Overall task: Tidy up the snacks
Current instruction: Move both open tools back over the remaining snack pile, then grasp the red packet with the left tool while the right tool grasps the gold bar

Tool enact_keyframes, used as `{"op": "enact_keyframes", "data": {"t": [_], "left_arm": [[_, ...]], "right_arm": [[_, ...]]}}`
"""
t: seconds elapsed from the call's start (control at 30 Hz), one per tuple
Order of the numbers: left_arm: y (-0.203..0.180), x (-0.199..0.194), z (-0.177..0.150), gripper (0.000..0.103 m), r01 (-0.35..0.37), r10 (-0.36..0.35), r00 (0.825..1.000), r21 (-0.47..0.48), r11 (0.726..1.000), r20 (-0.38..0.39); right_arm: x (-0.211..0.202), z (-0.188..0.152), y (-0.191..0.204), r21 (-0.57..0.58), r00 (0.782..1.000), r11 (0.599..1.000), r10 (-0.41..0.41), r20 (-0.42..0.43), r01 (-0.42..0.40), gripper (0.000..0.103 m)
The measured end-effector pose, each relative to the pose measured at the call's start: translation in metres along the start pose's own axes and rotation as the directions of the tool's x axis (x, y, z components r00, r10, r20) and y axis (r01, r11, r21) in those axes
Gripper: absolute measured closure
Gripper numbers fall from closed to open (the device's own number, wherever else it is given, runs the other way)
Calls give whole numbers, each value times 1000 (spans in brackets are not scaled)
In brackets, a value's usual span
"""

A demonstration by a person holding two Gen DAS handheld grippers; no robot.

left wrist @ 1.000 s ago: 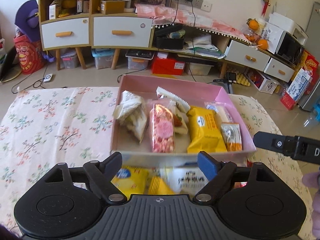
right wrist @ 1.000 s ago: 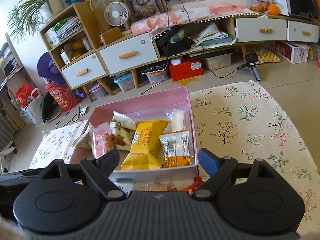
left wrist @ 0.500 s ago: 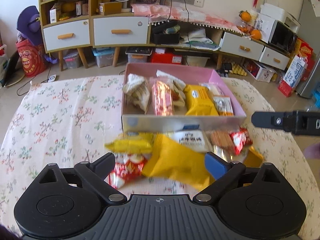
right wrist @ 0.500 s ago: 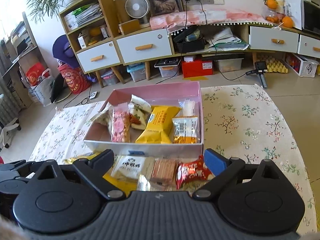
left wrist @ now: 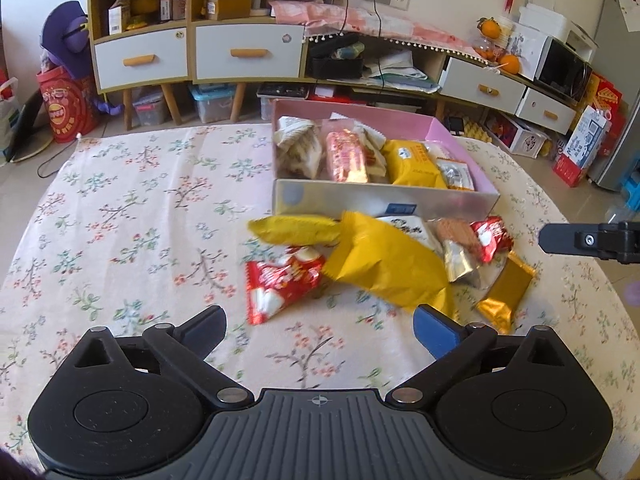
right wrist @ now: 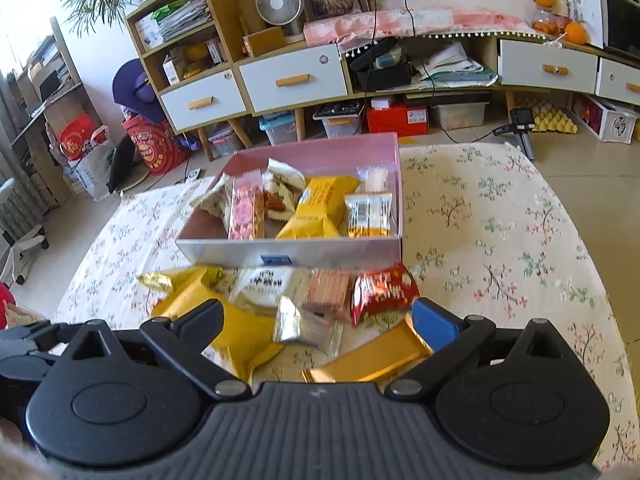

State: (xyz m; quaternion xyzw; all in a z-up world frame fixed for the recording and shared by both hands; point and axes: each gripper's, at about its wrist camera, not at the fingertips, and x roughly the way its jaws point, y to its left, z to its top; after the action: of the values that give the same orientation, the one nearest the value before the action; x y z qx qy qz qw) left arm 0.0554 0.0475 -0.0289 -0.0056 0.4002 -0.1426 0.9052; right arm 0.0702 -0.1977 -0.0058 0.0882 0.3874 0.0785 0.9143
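A loose heap of wrapped snacks lies on the flowered tablecloth just in front of the pink open cardboard box, against its silvery front wall. In the heap: a large crumpled yellow foil bag, a red-and-white printed packet on the box's left-front side, a smaller red packet toward its right-front corner, a silver foil sachet, a flat gold wrapper farthest from the box, and a white labelled pack touching the wall. Inside the box, several packets already stand in a row.

The left gripper and right gripper both hover short of the heap, jaws opening wide, with nothing pressed between them.

The step in hand looks like picking one packet. An outer, unburied one, such as the red-and-white packet or the gold wrapper, would probably lift cleanly; pinch across the narrow width, since foil slips and crumples.

Left of the box the cloth is bare and gives room to swing. Right of it, the table edge is near, and the two grippers sit close together.
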Motion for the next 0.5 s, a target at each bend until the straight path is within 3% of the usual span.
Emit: {"op": "enact_keyframes", "data": {"t": [0.5], "left_arm": [[39,8,-27,2,-55,54,997,12,998,52]], "right_arm": [[12,-31,8,-111,1000,993,-29,2,29,1]]}}
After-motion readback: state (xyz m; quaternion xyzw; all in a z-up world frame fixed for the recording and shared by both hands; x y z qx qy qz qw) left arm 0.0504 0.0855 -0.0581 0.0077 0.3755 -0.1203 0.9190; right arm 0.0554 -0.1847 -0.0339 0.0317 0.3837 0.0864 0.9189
